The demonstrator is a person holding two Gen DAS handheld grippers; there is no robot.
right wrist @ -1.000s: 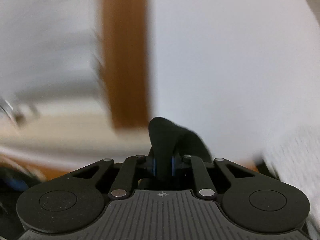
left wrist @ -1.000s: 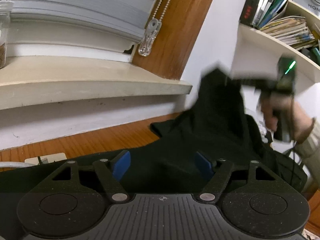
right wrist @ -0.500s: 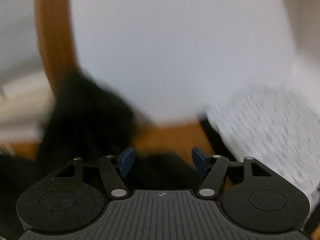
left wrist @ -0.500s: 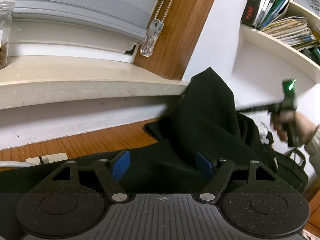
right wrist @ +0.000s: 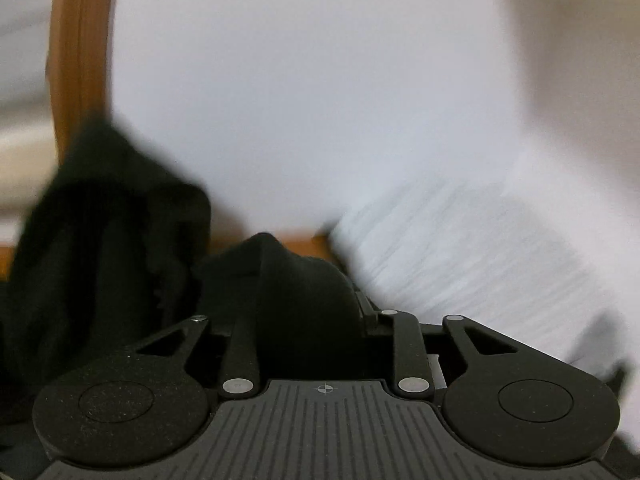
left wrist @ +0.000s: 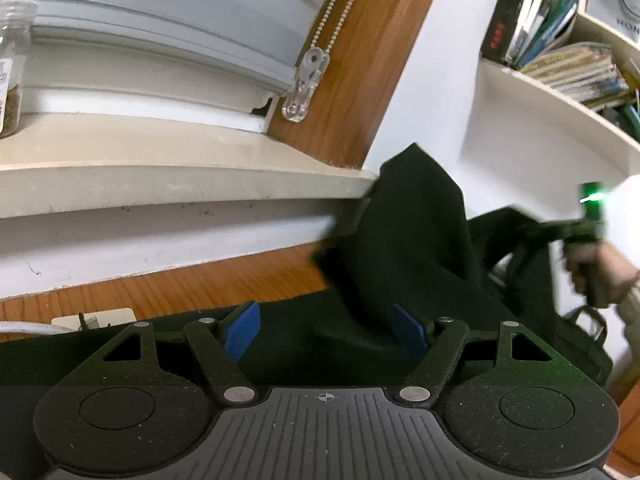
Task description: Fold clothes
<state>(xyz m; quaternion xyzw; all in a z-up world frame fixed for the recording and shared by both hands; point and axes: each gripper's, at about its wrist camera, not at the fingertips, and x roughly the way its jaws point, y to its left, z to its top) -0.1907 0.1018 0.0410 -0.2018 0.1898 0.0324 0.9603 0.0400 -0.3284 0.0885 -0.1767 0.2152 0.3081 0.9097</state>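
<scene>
Left wrist view: a black garment lies crumpled on a wooden desk, one part pulled up into a soft peak near the wall. The left tool hovers low over the cloth with its blue pads spread wide and nothing pinched between them. At the right edge a hand grips the right tool, blurred, beside a raised fold of the dark fabric.

Right wrist view: a bunched fold of the same black garment sits between the right tool's jaws, which are closing; the cloth hides the pads, so whether they press on it yet cannot be told.

The fabric looks light, limp and matte, likely to sag and drag rather than slide. A hem, corner or seam edge would probably give a surer hold than the loose middle.

Behind the desk runs a pale window sill under a blind with a beaded cord, a white wall, and shelves of books. A white power strip rests on the desk at the left, just beside the cloth.
</scene>
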